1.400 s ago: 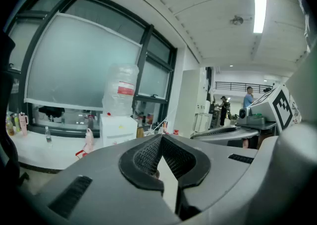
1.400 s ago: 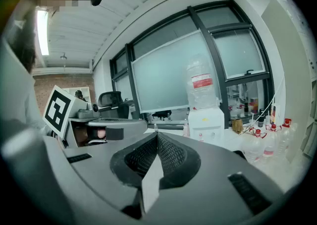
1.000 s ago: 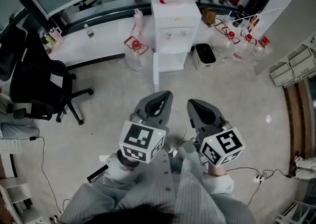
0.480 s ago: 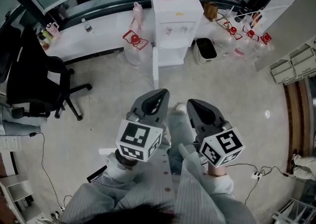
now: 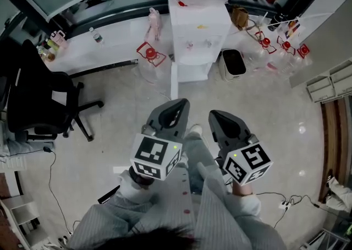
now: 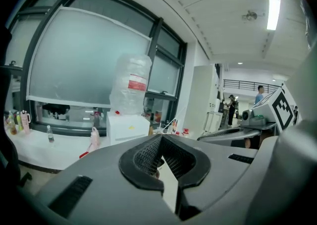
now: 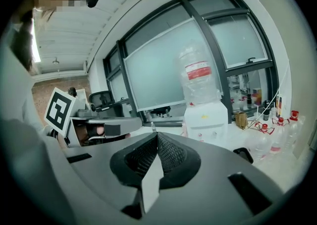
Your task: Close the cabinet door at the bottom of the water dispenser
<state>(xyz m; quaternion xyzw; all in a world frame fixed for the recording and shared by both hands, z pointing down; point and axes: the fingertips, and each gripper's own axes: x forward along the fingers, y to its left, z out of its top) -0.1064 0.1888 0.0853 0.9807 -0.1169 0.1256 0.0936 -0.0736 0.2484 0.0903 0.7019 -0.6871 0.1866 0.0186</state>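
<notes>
Currently cabinet door (image 5: 174, 81) juts edge-on from water dispenser (image 5: 198, 28), straight ahead of left gripper (image 5: 177, 107), well apart; right gripper (image 5: 218, 117) sits farther off; both clenched, empty

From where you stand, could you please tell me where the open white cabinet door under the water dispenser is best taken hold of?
Probably its free edge, the end nearest you. The white cabinet door stands edge-on, swung straight out at the left of the white water dispenser, so come from its left face and push rightwards.
</notes>
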